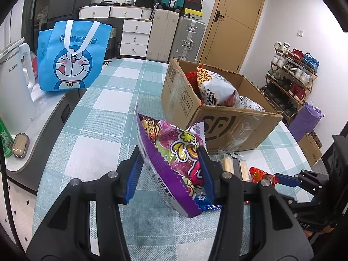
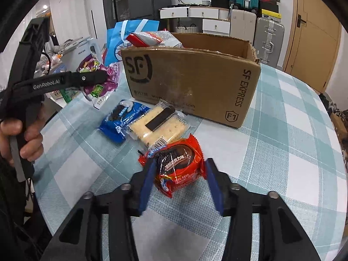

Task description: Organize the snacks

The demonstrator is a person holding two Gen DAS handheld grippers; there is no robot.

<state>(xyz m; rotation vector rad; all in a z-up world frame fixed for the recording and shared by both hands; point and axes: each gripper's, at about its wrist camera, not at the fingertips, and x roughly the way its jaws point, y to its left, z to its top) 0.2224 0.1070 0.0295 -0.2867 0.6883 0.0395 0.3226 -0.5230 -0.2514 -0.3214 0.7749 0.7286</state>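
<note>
My left gripper (image 1: pixel 169 152) is shut on a purple snack bag (image 1: pixel 174 150), held tilted a little above the checked tablecloth. In the right wrist view the same left gripper (image 2: pixel 95 78) grips the purple bag (image 2: pixel 108 76) left of the cardboard box (image 2: pixel 191 82). My right gripper (image 2: pixel 181 162) stands open around a red chocolate-pie packet (image 2: pixel 178 165) that lies on the cloth; its pads sit just beside the wrapper's edges. The box (image 1: pixel 228 128) holds several snack bags. A blue cookie packet (image 2: pixel 121 119) and a clear cracker packet (image 2: pixel 156 124) lie in front of the box.
A blue cartoon tote bag (image 1: pixel 71 58) and a white kettle (image 1: pixel 13 87) stand on a side counter to the left. The round table's edge curves close on the right, with a shoe rack (image 1: pixel 291 80) beyond. A person's hand (image 2: pixel 21 139) holds the left gripper's handle.
</note>
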